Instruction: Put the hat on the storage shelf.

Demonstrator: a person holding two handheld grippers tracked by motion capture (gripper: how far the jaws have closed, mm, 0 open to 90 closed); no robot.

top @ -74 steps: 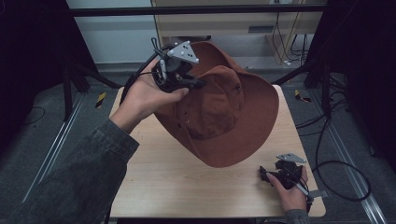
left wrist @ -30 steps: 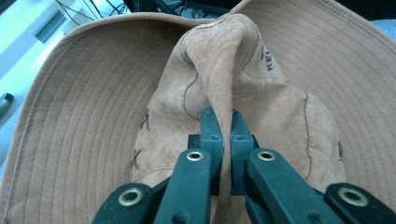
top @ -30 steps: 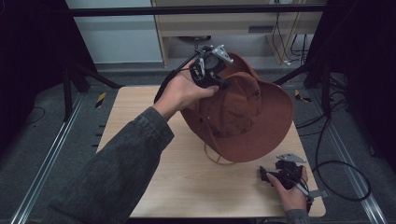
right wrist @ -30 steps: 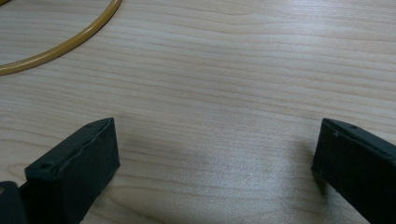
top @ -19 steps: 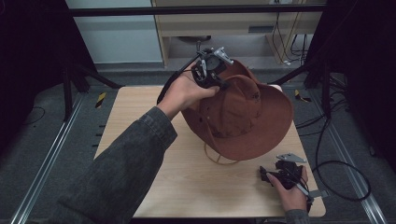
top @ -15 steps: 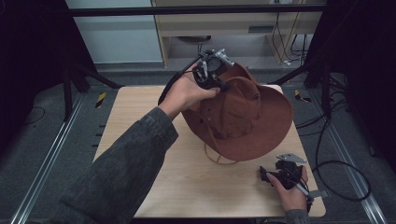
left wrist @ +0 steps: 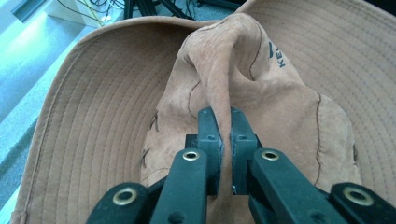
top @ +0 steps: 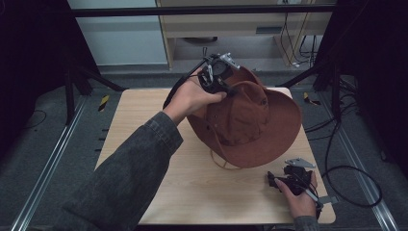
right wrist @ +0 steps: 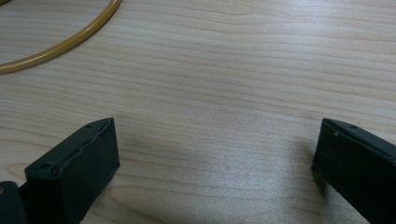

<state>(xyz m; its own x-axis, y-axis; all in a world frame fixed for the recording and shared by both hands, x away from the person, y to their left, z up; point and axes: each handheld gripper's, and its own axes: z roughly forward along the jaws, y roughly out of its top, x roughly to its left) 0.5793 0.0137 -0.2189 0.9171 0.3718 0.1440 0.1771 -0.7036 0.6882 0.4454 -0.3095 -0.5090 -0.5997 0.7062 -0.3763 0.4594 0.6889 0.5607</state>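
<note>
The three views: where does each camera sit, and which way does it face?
High view: above the table's near edge, facing forward and down; both forearms, left gripper, right gripper.
Left gripper view: on the left gripper, looking along jaws pinching the hat's crown.
Right gripper view: low over the table, jaws apart.
Shared: hat in high and left views; cord in high and right.
</note>
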